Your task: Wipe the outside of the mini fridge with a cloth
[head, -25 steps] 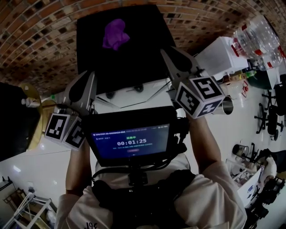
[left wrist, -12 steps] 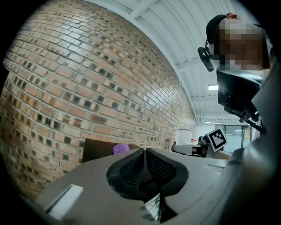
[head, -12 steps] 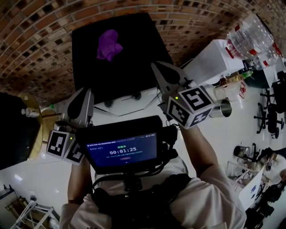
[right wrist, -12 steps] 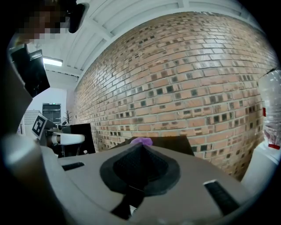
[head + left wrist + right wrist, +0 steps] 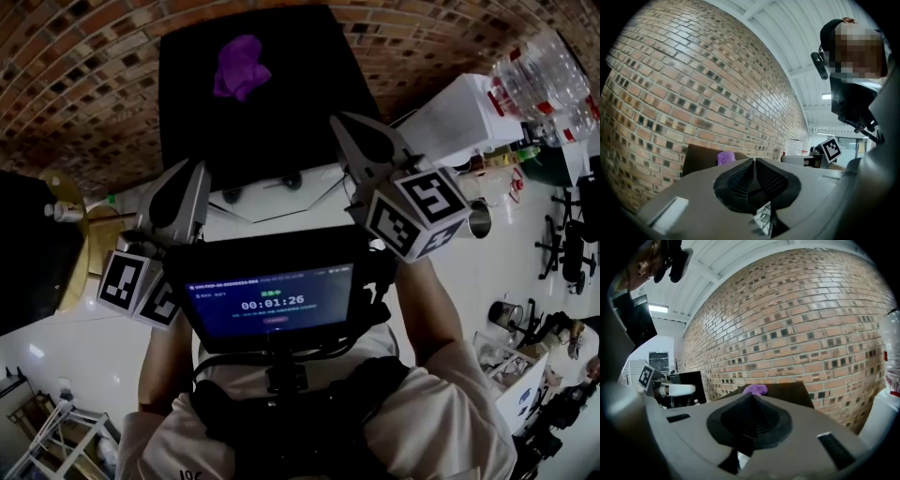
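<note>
Purple cloth (image 5: 240,67), black mini fridge (image 5: 291,122)

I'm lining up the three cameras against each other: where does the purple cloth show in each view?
Head view: the purple cloth is at the top, left of centre, lying on the black mini fridge.
Left gripper view: lower middle, slightly left of centre, on the fridge top.
Right gripper view: lower middle, about centre, on the fridge top.
Shared landmark: the brick wall behind the fridge, seen in all three.
</note>
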A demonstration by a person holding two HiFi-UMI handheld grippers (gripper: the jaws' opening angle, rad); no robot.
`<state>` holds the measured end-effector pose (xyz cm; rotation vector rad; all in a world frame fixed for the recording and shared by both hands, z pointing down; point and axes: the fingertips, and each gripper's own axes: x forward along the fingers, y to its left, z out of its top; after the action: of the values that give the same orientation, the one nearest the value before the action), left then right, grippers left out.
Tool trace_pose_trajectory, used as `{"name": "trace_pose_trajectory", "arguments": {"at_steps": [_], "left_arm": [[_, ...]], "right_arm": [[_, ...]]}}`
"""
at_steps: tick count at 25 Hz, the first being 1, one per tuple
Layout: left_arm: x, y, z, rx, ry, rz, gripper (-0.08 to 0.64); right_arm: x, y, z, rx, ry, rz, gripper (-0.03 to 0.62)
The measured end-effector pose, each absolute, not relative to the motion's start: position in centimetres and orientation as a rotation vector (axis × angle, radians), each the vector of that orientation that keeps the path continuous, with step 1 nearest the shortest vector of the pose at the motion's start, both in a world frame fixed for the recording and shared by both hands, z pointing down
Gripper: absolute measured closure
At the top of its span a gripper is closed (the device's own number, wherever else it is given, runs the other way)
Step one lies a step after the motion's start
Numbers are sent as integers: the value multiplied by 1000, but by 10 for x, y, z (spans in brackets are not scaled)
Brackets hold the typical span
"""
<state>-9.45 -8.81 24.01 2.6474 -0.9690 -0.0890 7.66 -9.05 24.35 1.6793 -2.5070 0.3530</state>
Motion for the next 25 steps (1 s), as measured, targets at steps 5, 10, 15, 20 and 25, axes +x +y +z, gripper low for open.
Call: {"name": "trace_pose_trajectory", "arguments": {"at_steps": [5, 10, 15, 20, 25], "left_arm": [[-92, -86, 242, 2642, -954, -90, 538], [-91, -86, 243, 2638, -947, -87, 538], [-90, -86, 245, 2632, -945, -71, 537], [-90, -86, 247, 2629, -944, -69, 537], [-89, -87, 246, 2631, -943, -65, 538]], "right_arm": [[74, -88, 243, 1661, -2512, 352, 591], [71, -88, 240, 1650, -2523, 345, 591], [69, -90, 239, 1637, -2533, 345, 591], [68, -90, 239, 1626, -2528, 337, 589], [66, -90, 238, 1606, -2525, 319, 589]]}}
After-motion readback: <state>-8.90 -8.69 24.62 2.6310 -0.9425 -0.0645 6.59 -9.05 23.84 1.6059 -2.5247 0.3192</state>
